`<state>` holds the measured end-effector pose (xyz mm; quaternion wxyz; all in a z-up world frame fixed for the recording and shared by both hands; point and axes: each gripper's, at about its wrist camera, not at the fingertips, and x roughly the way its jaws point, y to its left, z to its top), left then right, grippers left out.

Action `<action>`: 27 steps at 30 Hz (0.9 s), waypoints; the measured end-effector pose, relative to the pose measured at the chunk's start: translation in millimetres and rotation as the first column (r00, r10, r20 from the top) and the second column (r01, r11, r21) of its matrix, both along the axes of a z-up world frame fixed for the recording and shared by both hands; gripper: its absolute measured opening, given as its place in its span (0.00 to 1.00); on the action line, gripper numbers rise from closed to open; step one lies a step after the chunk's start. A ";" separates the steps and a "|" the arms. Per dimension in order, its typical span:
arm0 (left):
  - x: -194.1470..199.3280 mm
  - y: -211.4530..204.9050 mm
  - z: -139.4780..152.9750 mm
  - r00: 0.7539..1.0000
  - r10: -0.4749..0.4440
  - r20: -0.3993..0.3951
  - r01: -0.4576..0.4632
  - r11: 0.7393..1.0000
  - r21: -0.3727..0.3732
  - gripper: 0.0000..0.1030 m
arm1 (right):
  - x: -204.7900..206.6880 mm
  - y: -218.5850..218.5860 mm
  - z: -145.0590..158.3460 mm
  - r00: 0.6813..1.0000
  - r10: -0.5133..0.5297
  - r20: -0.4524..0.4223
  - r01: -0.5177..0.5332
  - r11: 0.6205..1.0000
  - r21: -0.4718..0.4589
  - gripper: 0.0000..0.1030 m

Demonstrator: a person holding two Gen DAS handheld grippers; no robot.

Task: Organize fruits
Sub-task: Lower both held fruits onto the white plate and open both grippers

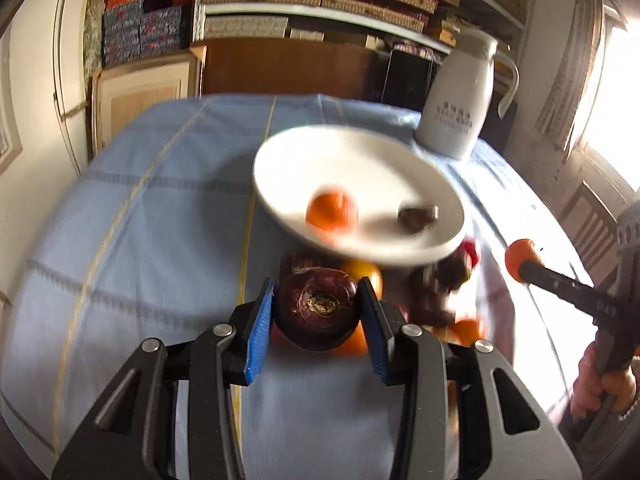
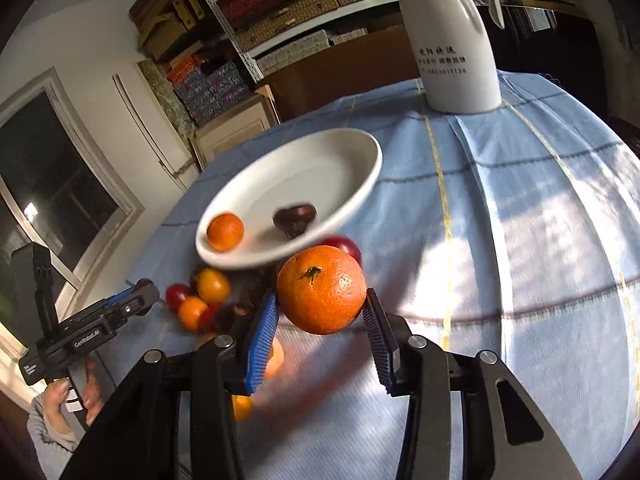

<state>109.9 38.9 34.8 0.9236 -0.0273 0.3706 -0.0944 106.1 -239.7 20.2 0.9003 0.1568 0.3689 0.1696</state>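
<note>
left gripper point(image 1: 318, 308): closed on dark purple fruit point(image 1: 317, 307) | right gripper point(image 2: 322, 314): closed on orange point(image 2: 321, 289) | white plate point(image 2: 340, 216): small orange point(image 2: 225, 231) and dark fruit point(image 2: 293, 218) held, near table far edge

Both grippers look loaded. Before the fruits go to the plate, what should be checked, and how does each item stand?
1. Left gripper shut on the dark purple fruit: ok.
2. Right gripper shut on the orange: ok.
3. White plate has bare room: ok, only a small orange and a dark fruit inside.
4. White jug apart from the plate: ok.
5. Grip firmness: cannot tell.
</note>
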 end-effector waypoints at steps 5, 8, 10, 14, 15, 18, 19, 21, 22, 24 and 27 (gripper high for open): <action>56.8 -13.3 11.5 1.000 -0.007 -0.009 0.007 1.000 -0.021 0.39 | 43.1 19.3 20.0 1.000 0.010 0.020 -0.010 1.000 -0.014 0.42; 90.2 -20.4 4.6 0.999 -0.005 -0.032 0.004 1.000 -0.022 0.39 | 75.1 28.9 17.5 1.000 0.001 0.009 -0.001 1.000 -0.017 0.42; 112.5 -24.8 -2.4 0.999 0.008 -0.045 -0.009 1.000 -0.008 0.39 | 98.0 34.0 11.4 1.000 -0.006 -0.007 0.006 0.999 -0.040 0.42; 143.0 -27.0 -14.2 0.997 0.022 -0.072 -0.022 1.000 0.001 0.48 | 135.1 39.8 -3.9 0.998 -0.016 -0.060 0.013 0.999 -0.053 0.42; 146.0 -26.6 -15.8 0.997 0.028 -0.070 -0.028 1.000 0.005 0.54 | 137.8 41.1 -7.5 0.997 -0.014 -0.070 0.010 0.999 -0.051 0.43; 143.3 -26.9 -17.4 0.998 0.035 -0.051 -0.033 0.999 0.035 0.86 | 139.7 42.3 -17.8 0.995 0.004 -0.096 -0.007 0.999 -0.037 0.44; 140.8 -26.6 -16.8 0.998 0.042 -0.036 -0.040 0.998 0.050 0.88 | 139.6 41.1 -17.1 0.995 0.000 -0.095 -0.003 0.999 -0.032 0.44; 133.5 -23.4 -14.2 0.998 0.055 -0.027 -0.053 0.997 0.061 0.90 | 132.2 34.5 -10.7 0.997 -0.008 -0.079 0.007 1.000 -0.012 0.44; 128.7 -21.3 -13.0 0.998 0.057 -0.025 -0.056 0.997 0.061 0.92 | 124.4 30.2 -4.7 0.998 -0.012 -0.060 0.011 1.000 -0.004 0.45; 112.2 -15.0 -10.0 0.998 0.067 -0.008 -0.066 0.996 0.061 0.95 | 105.1 23.8 6.6 1.000 -0.027 -0.007 0.027 1.000 -0.012 0.54; 80.9 -4.1 -13.5 0.995 0.100 0.022 -0.101 0.991 0.091 0.95 | 71.2 13.0 12.4 0.996 -0.065 0.052 0.067 0.998 -0.020 0.67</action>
